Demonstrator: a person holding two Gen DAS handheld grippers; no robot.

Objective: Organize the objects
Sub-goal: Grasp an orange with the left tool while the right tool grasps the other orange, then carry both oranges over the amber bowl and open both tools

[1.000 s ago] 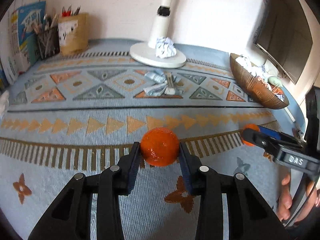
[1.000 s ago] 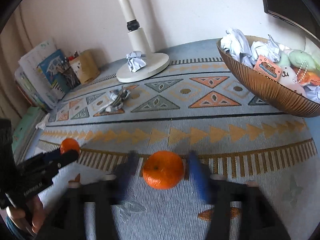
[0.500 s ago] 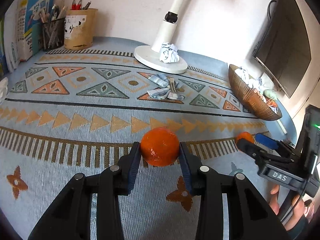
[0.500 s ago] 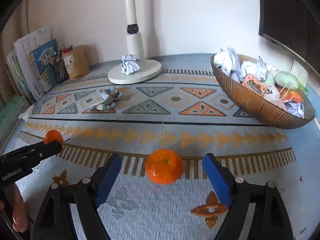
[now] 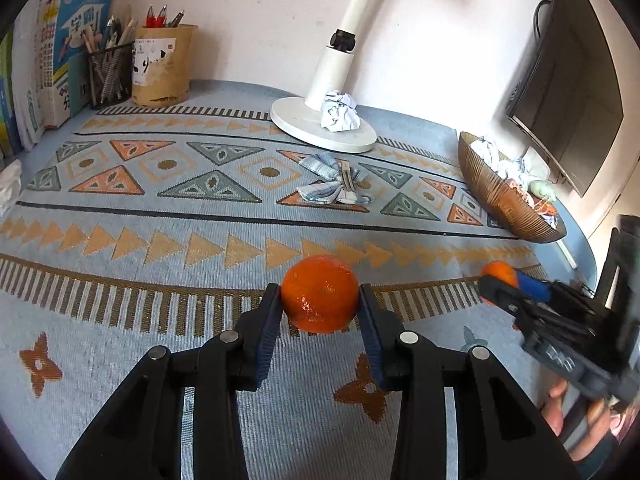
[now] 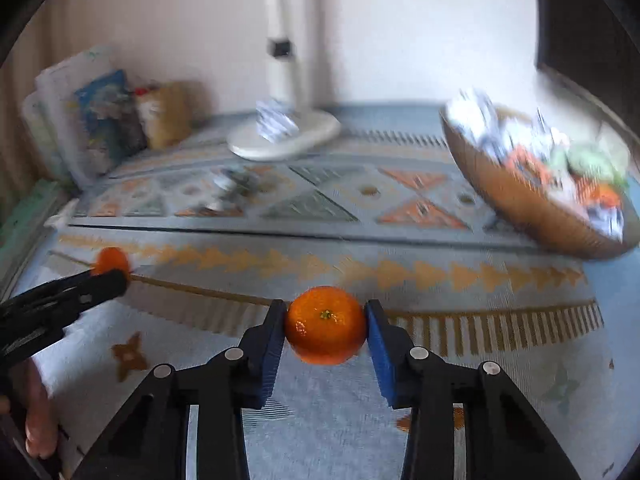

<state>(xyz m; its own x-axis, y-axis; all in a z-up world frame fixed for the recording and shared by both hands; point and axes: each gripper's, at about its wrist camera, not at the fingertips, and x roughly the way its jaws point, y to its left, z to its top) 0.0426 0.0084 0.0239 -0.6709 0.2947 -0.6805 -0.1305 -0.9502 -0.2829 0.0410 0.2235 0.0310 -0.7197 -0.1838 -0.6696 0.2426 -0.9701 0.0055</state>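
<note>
A glossy orange tangerine (image 5: 319, 299) sits pinched between the left gripper's (image 5: 320, 322) pads; the right gripper (image 6: 326, 334) has just closed on a second tangerine (image 6: 325, 323) — stem dimple showing. Beyond the fingers, right, a brown ribbed bowl (image 5: 496, 200) holds crumpled paper and trinkets.

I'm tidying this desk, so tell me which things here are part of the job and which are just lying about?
Part of the job:
left orange, in the left gripper
right orange, in the right gripper
bowl

Lying about:
lamp base
pen cup
books
</note>
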